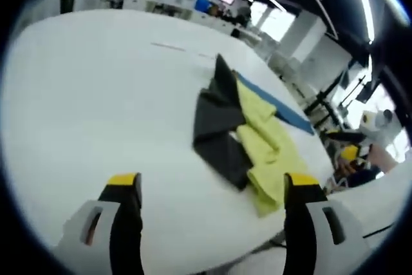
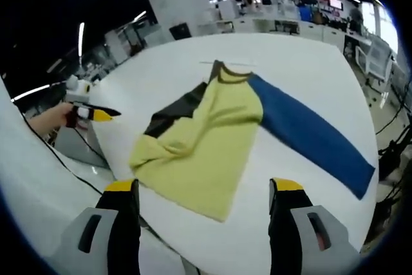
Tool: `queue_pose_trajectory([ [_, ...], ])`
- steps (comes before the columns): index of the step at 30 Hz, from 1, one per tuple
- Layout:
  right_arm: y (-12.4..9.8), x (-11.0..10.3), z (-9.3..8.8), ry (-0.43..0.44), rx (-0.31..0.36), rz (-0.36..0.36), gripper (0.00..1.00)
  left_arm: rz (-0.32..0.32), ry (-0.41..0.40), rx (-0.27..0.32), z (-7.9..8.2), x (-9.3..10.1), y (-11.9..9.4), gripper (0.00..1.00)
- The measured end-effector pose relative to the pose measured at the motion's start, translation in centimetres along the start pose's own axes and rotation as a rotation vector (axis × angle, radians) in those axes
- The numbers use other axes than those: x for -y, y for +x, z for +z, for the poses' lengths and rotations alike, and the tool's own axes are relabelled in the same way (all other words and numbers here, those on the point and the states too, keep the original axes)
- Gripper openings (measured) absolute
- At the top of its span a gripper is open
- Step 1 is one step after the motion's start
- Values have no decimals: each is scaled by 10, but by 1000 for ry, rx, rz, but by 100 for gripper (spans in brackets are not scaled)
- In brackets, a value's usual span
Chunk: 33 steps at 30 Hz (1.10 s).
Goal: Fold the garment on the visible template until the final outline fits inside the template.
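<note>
Left gripper (image 1: 209, 191) jaws spread, empty. Right gripper (image 2: 205, 198) likewise. Garment (image 2: 212, 136) lies ahead of both on the white table (image 1: 96, 94), half folded; blue sleeve (image 2: 309, 136) flung right. Template outline hard to make out.

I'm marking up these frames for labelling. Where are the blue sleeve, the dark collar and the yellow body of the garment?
blue sleeve (image 2: 309, 136): right gripper view, middle of the sleeve.
dark collar (image 2: 232, 75): right gripper view, front of the neckband.
yellow body (image 2: 206, 140): right gripper view, centre of the torso panel.
</note>
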State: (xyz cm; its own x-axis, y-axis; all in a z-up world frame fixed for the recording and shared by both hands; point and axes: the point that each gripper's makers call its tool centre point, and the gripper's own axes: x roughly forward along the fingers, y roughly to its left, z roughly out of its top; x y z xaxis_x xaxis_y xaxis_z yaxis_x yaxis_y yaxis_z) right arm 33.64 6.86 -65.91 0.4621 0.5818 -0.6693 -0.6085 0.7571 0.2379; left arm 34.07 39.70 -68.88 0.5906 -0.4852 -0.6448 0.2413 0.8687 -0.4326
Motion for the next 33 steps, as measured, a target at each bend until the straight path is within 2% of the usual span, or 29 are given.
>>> queue_pose_trajectory([
  [10,3,2,5,-3,8,3,82,9,-24,11,8,-16,-21,99],
  [16,5,3,7,0,11,3,82,34,-44,19,10,-29,-36,99],
  [21,6,4,10,0,18,2,82,43,-54,32,13,-29,-40,99],
  [33,6,5,9,4,16,-3,82,32,-41,12,13,-23,-36,99],
])
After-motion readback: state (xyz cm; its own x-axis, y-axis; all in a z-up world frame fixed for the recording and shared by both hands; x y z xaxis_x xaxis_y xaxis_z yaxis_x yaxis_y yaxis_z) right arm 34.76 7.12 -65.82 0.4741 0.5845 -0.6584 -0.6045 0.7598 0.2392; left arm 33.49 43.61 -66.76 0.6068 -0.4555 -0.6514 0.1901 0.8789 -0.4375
